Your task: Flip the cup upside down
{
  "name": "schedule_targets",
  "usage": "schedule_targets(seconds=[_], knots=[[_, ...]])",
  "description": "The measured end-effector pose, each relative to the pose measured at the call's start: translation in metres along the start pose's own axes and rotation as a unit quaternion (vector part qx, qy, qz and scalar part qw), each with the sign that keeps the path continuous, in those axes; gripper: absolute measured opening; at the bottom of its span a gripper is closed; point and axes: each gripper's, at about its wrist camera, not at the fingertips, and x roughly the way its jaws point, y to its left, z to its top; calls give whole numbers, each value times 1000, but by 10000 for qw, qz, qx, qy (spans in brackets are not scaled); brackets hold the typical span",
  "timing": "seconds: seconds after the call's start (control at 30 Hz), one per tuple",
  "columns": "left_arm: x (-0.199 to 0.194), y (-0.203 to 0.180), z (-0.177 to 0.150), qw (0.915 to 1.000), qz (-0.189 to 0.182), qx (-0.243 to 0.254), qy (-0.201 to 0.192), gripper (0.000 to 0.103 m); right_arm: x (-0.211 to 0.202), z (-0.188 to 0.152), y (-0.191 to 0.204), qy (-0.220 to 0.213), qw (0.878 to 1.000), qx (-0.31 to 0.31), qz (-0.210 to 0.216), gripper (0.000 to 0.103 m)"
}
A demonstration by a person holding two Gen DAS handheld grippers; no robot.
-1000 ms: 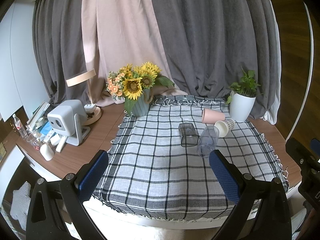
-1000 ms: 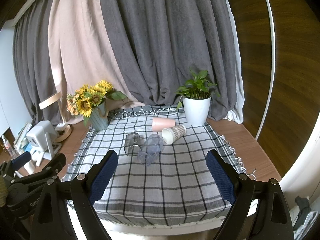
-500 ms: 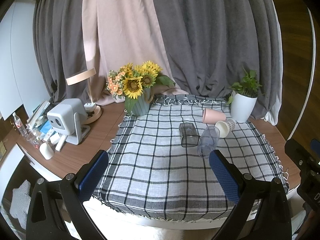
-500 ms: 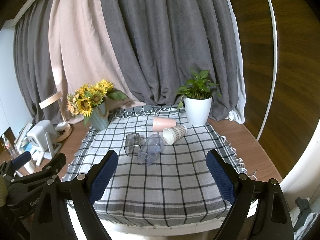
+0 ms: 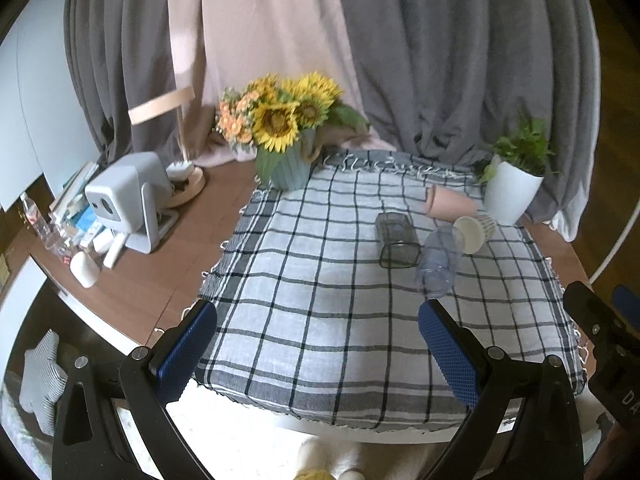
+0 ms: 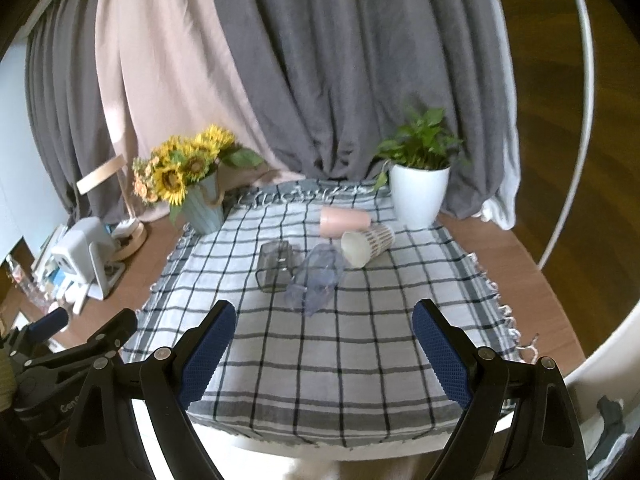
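On the checked grey-and-white cloth [image 6: 320, 360] covering the bench, four cups are lying on their sides: smoky square glass [image 6: 274, 266], clear bluish plastic [image 6: 318, 276], patterned paper [image 6: 368, 242], pink [image 6: 345, 221]. Left tongs [image 5: 318, 352] and right tongs [image 6: 324, 350] are hovering at the near edge, both spread apart, gripping nothing.

Four cups are counted lying on the checked tablecloth [image 6: 320, 344]: one pink cup [image 6: 345, 220], one patterned paper cup [image 6: 367, 242], one smoky square tumbler [image 6: 274, 266], one clear bluish cup [image 6: 318, 276]. Beside the cloth are counted one sunflower vase [image 6: 202, 204] and one potted plant [image 6: 419, 194].
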Motion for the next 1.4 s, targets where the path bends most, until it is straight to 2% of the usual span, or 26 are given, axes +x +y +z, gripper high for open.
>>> schedule_targets(seconds=[0.43,0.6,0.77,0.97,1.1,1.4], knots=[[113,34,59,9980,17,-101,625,103,124,52,48,865,9955,-247,298,90],[158,42,77,9964,52,-63,845,103,185,73,68,1343,9891,-385,470,90],[210,48,90,9923,29,-131,1232,103,246,88,83,1880,9794,-516,519,89],[258,44,97,9866,58,-52,1628,102,309,89,98,2540,9626,-767,554,85],[288,41,97,9819,122,24,1891,102,343,82,99,2905,9519,-869,434,80],[321,39,90,9740,144,63,2258,102,382,71,96,3302,9386,-990,155,75]])
